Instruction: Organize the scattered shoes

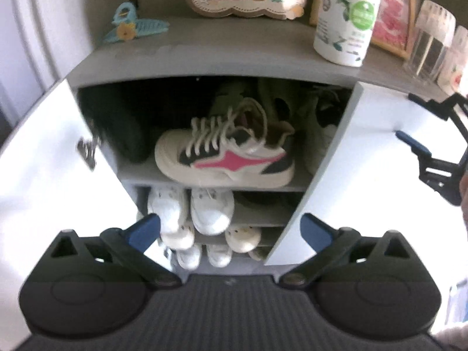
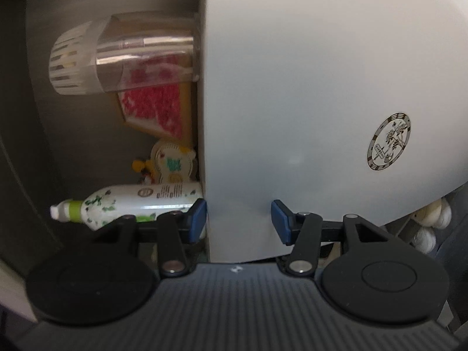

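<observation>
Grey shoe cabinet (image 1: 187, 58) stood open; pink-striped sneaker (image 1: 225, 158) lay sideways on top shelf, well beyond left gripper (image 1: 229, 228), jaws spread, empty. Right gripper (image 2: 238, 220) straddled white door (image 2: 307, 87) edge, jaws parted, not clamped.

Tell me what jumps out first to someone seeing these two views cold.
First, the white sneaker with a pink streak, lying sideways on the top shelf of the open shoe cabinet, above rows of white shoes. Next, the right hand-held gripper, open, straddling the edge of the white cabinet door. The left hand-held gripper is open and holds nothing.
</observation>
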A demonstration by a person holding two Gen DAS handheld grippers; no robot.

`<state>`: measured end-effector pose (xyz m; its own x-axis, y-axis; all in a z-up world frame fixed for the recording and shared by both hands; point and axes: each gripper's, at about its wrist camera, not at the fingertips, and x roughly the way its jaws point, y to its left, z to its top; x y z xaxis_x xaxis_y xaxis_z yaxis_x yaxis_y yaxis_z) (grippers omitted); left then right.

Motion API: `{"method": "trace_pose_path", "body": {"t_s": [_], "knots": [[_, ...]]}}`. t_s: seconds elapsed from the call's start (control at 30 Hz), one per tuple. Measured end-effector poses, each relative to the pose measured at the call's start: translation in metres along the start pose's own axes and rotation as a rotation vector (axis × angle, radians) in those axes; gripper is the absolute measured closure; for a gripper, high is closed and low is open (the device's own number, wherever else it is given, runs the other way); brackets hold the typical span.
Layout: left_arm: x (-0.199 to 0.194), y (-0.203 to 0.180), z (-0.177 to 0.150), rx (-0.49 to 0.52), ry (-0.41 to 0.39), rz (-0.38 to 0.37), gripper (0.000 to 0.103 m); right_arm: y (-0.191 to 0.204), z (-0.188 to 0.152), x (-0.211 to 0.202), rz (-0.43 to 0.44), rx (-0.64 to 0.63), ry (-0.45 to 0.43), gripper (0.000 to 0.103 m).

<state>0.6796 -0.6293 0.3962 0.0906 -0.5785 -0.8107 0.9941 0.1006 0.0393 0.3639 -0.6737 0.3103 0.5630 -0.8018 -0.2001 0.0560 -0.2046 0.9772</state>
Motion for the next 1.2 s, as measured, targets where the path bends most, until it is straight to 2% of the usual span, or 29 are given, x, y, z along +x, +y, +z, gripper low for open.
{"method": "trace_pose_path", "body": {"t_s": [0.07,0.13,0.2,0.27,0.3,0.4,0.5,0.73,0.8,0.87,0.93,0.97,1.03,1.13,1.2], "knots": [[-0.009,-0.015,-0.014,-0.041,0.004,0.046,0.000,0.001,0.010,-0.004,0.005,-0.012,0.059,0.052],[-0.027,-0.034,-0.034,-0.104,-0.011,0.106,0.000,0.003,0.026,-0.007,0.011,-0.040,0.160,0.052],[-0.046,-0.052,-0.055,-0.177,-0.016,0.147,0.000,0.011,0.042,-0.013,-0.005,-0.142,0.306,0.052],[-0.067,-0.069,-0.077,-0.219,-0.016,0.175,0.000,0.009,0.038,-0.031,-0.038,-0.211,0.379,0.052],[-0.078,-0.078,-0.087,-0.239,-0.017,0.188,0.000,0.010,0.037,-0.042,-0.049,-0.257,0.448,0.052],[-0.106,-0.106,-0.118,-0.222,-0.039,0.267,0.000,0.007,0.029,-0.067,-0.081,-0.380,0.606,0.052],[-0.131,-0.128,-0.146,-0.260,-0.049,0.305,0.000,0.002,0.016,-0.096,-0.125,-0.477,0.726,0.051],[-0.173,-0.169,-0.214,-0.433,-0.063,0.365,0.000,0.014,-0.003,-0.162,-0.135,-0.619,0.849,0.051],[-0.187,-0.178,-0.237,-0.466,-0.071,0.379,0.000,0.021,-0.009,-0.191,-0.141,-0.717,0.890,0.051],[-0.202,-0.189,-0.263,-0.502,-0.080,0.391,0.000,0.032,-0.022,-0.222,-0.153,-0.883,0.928,0.051],[-0.213,-0.199,-0.283,-0.518,-0.052,0.428,0.000,0.042,-0.036,-0.252,-0.151,-1.033,0.973,0.051],[-0.221,-0.206,-0.293,-0.535,-0.042,0.448,0.000,0.045,-0.040,-0.266,-0.162,-1.067,1.002,0.051],[-0.240,-0.219,-0.314,-0.588,-0.030,0.475,0.000,0.049,-0.042,-0.278,-0.152,-1.080,1.036,0.051],[-0.260,-0.240,-0.340,-0.663,-0.002,0.452,0.000,0.055,-0.041,-0.300,-0.129,-1.142,1.118,0.051],[-0.271,-0.258,-0.358,-0.686,0.000,0.461,0.000,0.062,-0.027,-0.314,-0.110,-1.186,1.151,0.051]]}}
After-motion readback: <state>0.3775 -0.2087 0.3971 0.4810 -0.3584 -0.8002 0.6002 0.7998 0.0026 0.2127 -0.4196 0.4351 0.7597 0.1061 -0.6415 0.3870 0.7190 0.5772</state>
